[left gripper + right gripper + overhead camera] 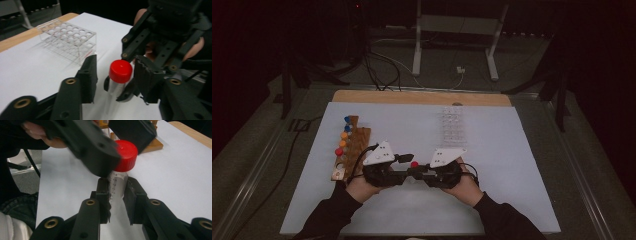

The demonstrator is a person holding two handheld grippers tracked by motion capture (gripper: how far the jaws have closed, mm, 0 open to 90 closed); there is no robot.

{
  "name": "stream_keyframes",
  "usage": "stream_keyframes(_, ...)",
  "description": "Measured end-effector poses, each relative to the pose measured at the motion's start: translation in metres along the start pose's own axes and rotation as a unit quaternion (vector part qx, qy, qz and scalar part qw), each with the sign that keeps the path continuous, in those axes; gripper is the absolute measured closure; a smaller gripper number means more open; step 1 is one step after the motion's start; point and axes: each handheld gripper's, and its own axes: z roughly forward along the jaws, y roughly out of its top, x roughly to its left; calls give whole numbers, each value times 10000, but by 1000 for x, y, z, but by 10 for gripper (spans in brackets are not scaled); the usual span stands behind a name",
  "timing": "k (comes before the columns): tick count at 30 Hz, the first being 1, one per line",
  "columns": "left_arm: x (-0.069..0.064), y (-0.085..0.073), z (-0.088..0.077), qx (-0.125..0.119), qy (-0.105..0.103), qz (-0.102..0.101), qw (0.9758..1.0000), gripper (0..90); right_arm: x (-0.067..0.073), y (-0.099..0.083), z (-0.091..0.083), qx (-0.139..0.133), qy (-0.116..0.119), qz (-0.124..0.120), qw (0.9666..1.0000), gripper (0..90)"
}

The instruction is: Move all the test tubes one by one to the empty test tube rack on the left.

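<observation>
R gripper (117, 195) clamps the tube (117, 186) body upright over the mat (492, 190), steadying it; L gripper (113, 72) jaws open either side of red cap (120, 70), prob. to unscrew.

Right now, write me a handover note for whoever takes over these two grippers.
Right gripper: shut on the clear tube, holding it by its body, above the white mat.
Left gripper: jaws either side of the tube's red cap; in the left gripper view a gap shows on both sides, so no grip yet.
Elsewhere: wooden rack with more capped tubes at the mat's left edge; clear plastic rack farther back, with no tubes visible in it.
Done: tube picked up and presented to the left gripper.
Left: probably close on the cap and twist it; cap is still on.
</observation>
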Motion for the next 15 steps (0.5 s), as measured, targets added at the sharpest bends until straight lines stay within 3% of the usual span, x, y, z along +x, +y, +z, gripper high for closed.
stream_keyframes(6,-1,0,5,1,-42,63,10000,693,-1,0,-1,-40,-27,39,10000,748)
stream_keyframes(13,1,1,3,-8,-42,54,10000,711,-4,-1,-2,-107,-31,132,9999,730)
stream_keyframes(15,2,0,1,-11,9,44,10000,712,-3,-1,-3,-126,-54,124,9998,686)
